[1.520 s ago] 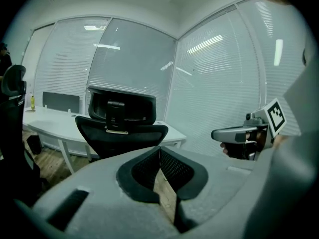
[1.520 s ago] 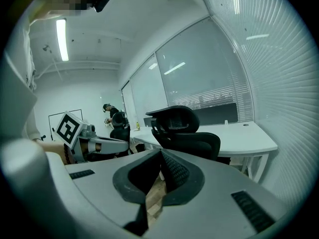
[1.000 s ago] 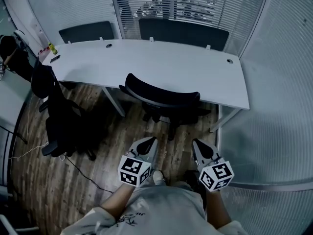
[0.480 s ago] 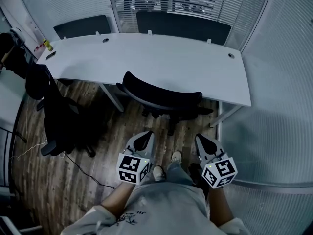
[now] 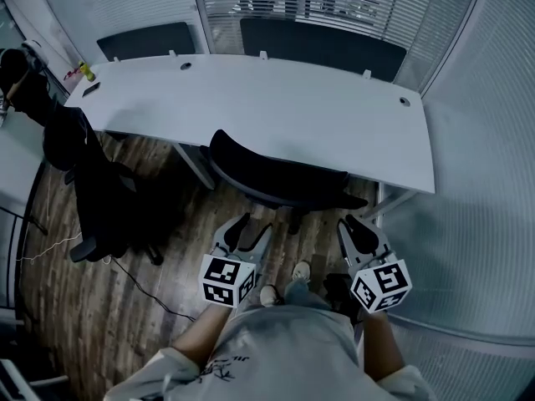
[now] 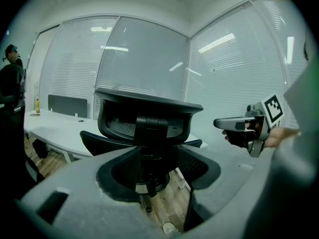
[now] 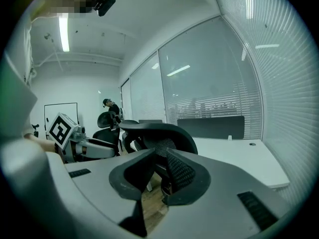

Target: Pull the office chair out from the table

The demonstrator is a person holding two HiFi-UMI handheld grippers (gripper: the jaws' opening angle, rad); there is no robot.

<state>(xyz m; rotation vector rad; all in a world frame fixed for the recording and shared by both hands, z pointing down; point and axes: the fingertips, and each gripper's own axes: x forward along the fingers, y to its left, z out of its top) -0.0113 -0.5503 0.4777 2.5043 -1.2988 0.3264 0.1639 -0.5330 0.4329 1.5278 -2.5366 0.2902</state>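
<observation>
Left tongs [image 5: 252,227] have just been opening and right tongs [image 5: 351,224] are parted only a crack. Both are empty and aimed at the office chair [image 5: 276,174] just ahead, tucked under the desk [image 5: 334,124] beyond, likely readying a backrest grab. Gripper views alone show the mesh back; the head view alone shows the tuck.

Black office chair [image 5: 276,178], white table [image 5: 318,115], brown wood-grain floor [image 5: 84,307]; grey left gripper [image 5: 252,228] and right gripper [image 5: 351,224] bear black-and-white square markers.
</observation>
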